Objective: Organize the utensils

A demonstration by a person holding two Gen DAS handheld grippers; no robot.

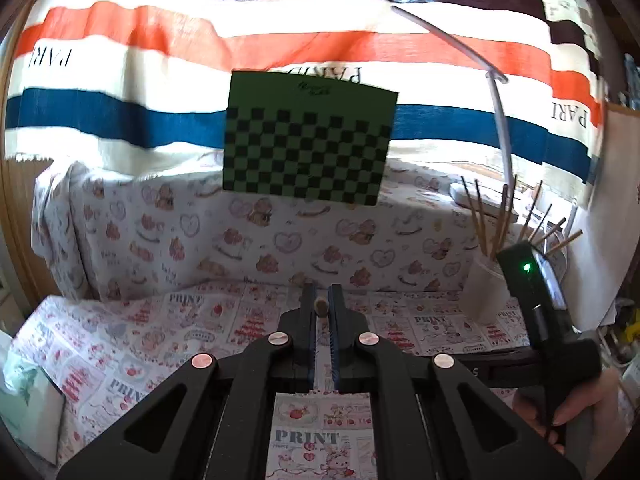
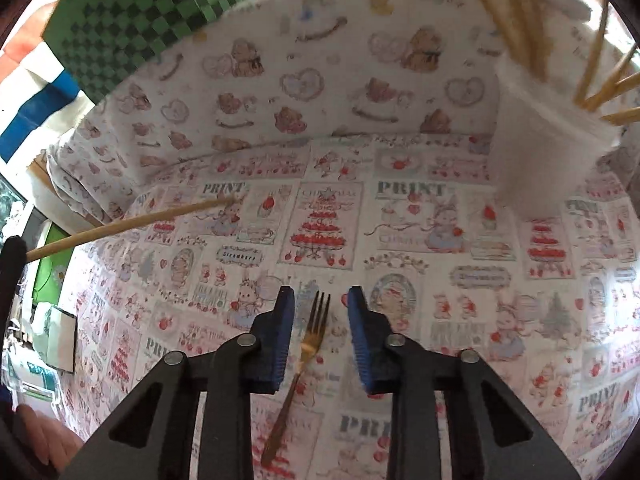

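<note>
A striped cloth [image 1: 160,92] is hanging across the back, and a green checkerboard [image 1: 308,140] is standing in front of it. A bear-print cloth [image 1: 240,232] is covering the raised ledge below, and a printed tablecloth [image 2: 440,240] is covering the table.

A white cup [image 2: 536,148] is standing at the right rear of the table, near the ledge, and is holding a bunch of wooden chopsticks [image 2: 516,20] that are fanning out of its top. In the left wrist view the same cup [image 1: 484,292] is showing just behind the black body of the right gripper [image 1: 536,300], which a hand [image 1: 576,412] is holding by the handle.

The left gripper [image 1: 320,304] is pinching a single chopstick [image 1: 320,306] between nearly closed jaws, its round end facing the camera. In the right wrist view that chopstick [image 2: 132,226] is reaching in from the left edge, raised over the tablecloth.

The right gripper [image 2: 320,300] is pointing steeply down at the table. Its blue pads [image 2: 276,344] are standing partly apart, one on each side of a gold fork [image 2: 308,344], and are not touching it. The fork is lying flat on the tablecloth, tines pointing away from the camera toward the ledge and handle running back under the gripper.
</note>
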